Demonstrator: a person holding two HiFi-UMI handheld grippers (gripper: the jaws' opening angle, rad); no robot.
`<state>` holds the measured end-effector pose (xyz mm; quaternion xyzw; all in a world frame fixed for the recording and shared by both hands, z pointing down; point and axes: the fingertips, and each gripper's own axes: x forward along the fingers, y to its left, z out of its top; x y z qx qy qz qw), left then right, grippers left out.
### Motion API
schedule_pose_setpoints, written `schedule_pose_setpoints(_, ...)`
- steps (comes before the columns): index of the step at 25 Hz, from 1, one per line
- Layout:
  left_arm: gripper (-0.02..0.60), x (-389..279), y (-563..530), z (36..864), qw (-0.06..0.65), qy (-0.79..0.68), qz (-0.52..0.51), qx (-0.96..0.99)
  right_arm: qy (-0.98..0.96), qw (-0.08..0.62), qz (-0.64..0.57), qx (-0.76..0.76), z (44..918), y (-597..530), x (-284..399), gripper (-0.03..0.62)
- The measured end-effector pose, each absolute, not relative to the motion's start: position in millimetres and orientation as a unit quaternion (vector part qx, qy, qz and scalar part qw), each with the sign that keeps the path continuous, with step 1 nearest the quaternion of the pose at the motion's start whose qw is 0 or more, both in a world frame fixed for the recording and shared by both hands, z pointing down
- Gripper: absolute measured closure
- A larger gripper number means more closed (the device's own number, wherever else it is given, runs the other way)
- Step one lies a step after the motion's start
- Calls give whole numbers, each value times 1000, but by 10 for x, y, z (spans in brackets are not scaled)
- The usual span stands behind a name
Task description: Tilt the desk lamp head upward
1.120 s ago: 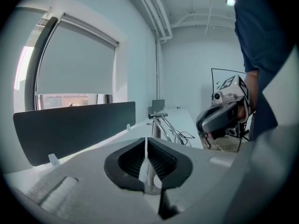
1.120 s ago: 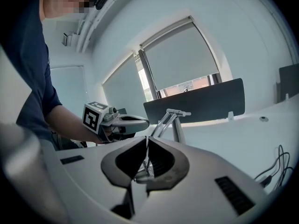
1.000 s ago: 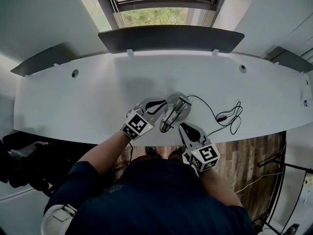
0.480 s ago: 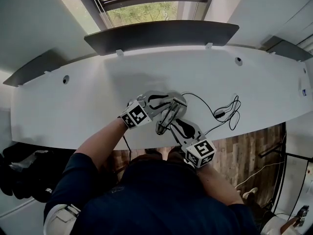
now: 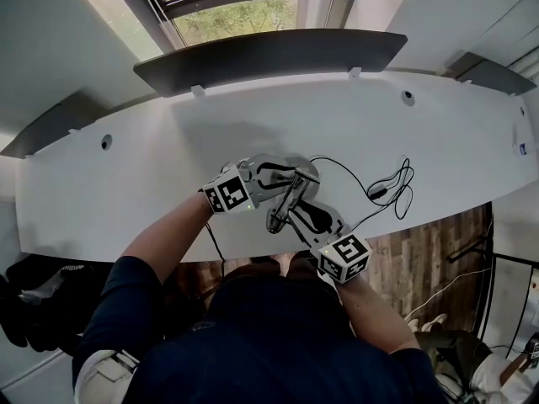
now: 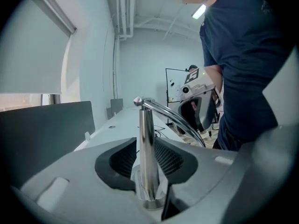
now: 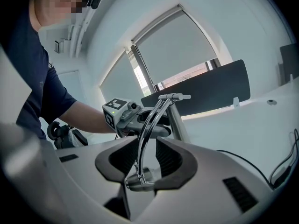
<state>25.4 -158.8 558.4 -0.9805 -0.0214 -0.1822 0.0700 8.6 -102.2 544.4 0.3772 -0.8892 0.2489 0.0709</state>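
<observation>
A chrome desk lamp [image 5: 295,194] stands near the front edge of the white desk [image 5: 126,192]. Its upright post [image 6: 145,134] rises from a round base, and a curved arm [image 7: 147,129] drops to the small lamp head [image 7: 139,182]. My left gripper [image 5: 280,173] has just been opening; the post stands between its jaws with a gap on each side. My right gripper [image 5: 296,214] has also just been opening. The lamp head and lower arm sit between its jaws, untouched. Each gripper faces the other across the lamp.
A black cable with an inline switch [image 5: 383,194] loops on the desk to the right of the lamp. A dark partition panel [image 5: 261,53] runs along the desk's far side under a window. The desk's front edge lies just under my hands.
Both grippers have moved in on the lamp from either side, the left to the post and the right to the head, and their jaws now stand apart around it.
</observation>
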Motion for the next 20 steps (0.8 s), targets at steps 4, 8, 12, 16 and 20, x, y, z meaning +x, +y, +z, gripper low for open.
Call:
schedule_pose_setpoints(4,476,323,-1529,5670,85,-46,-193,-976,-894,71,245,368,5444,-1056,23,515)
schedule_pose_setpoints(8,472,352,-1536,5677,89,-58,-190,-976,-896,63,250,360,5457,-1072,3,525)
schedule_pose_setpoints(12,468,378,-1527,5669,94,-70,-192,-975,-899,52,262,348,5460,-1070,-9,526)
schedule_pose_setpoints(16,460,462,-1517,5673,100,-75,-192,-973,-897,34,283,339,5483,-1075,-1,536)
schedule_pose_setpoints(20,454,472,-1523,5694,102,-73,-189,-974,-891,13,317,324,5500,-1070,9,551)
